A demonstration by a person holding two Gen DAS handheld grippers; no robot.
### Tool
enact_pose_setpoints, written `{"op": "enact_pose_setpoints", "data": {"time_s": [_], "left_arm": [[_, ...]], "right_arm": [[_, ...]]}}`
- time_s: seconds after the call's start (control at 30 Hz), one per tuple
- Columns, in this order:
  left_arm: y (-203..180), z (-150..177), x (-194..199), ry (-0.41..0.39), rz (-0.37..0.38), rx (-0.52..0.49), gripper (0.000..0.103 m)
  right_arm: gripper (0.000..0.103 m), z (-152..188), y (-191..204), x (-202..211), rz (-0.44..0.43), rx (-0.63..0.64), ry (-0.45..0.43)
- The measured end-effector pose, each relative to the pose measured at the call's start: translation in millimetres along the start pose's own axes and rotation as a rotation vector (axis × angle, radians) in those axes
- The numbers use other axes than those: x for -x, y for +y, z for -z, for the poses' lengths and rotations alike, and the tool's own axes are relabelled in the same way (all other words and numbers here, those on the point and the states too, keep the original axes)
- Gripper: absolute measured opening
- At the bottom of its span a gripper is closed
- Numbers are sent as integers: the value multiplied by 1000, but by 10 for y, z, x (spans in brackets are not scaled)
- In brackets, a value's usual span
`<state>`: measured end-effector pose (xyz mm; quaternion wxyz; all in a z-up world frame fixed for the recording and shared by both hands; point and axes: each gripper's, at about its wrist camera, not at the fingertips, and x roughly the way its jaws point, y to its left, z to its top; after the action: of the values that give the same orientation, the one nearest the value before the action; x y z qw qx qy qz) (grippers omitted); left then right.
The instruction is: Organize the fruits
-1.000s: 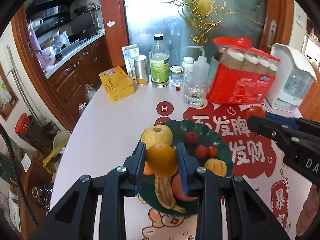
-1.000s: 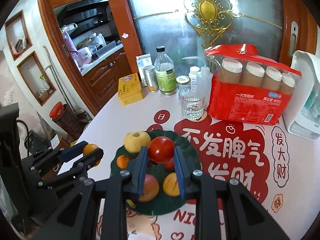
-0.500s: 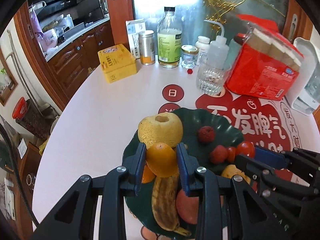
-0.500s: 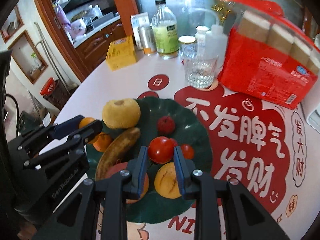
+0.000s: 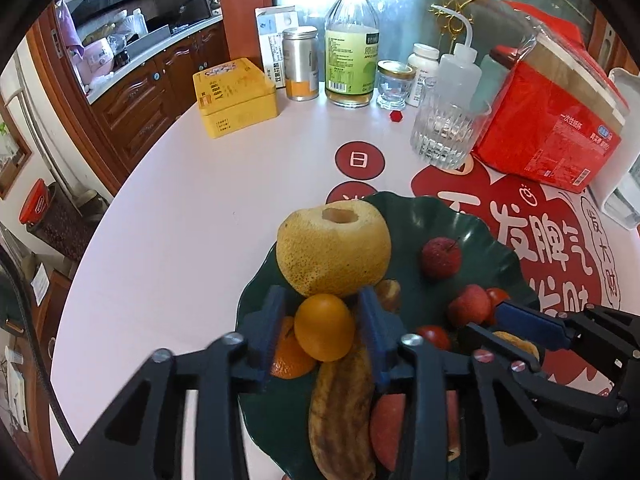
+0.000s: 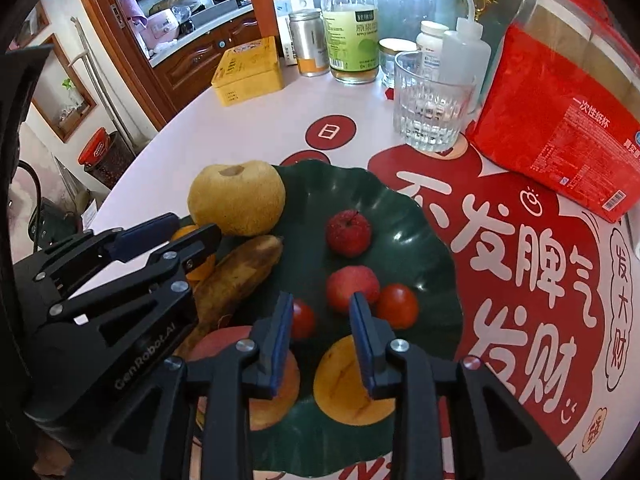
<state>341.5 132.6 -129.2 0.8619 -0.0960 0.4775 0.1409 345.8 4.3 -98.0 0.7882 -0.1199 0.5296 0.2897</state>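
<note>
Daylight enters through the frosted panel behind the bottle [image 5: 351,36], washing out that area in the right wrist view. The green plate [image 6: 404,216] carries soft specular glare. Fisheye curvature bends the desk [image 5: 192,216] edge; black vignetting rings both views. Near fingers [image 6: 362,336] appear slightly soft.

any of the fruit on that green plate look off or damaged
Yes. The banana lying on the plate is mostly brown and blotchy, so it looks overripe. The big yellow fruit has a hole in its top. Nothing has spilled.
</note>
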Motion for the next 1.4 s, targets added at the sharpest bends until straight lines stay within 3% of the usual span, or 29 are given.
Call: {"op": "enact_pose_setpoints", "data": {"time_s": [0.1, 0.3, 0.67, 1.0, 1.17, 1.4], "left_arm": [[38, -2, -11, 3, -6, 15, 64], [70, 30, 84, -5, -12, 26, 80], [53, 245, 726, -62, -38, -22, 91], [85, 691, 1517, -94, -8, -26, 95], [118, 977, 1911, -112, -5, -34, 102], [134, 1307, 2373, -128, -16, -56, 102]], "right_arm": [[32, 20, -59, 3, -8, -20, -3], [41, 96, -97, 145, 4, -36, -39], [45, 499, -103, 674, -23, -127, -90], [58, 1076, 47, 1424, -39, -222, -161], [64, 1328, 164, 1771, 3, -226, -201], [69, 1678, 368, 2171, 61, -223, -233]]}}
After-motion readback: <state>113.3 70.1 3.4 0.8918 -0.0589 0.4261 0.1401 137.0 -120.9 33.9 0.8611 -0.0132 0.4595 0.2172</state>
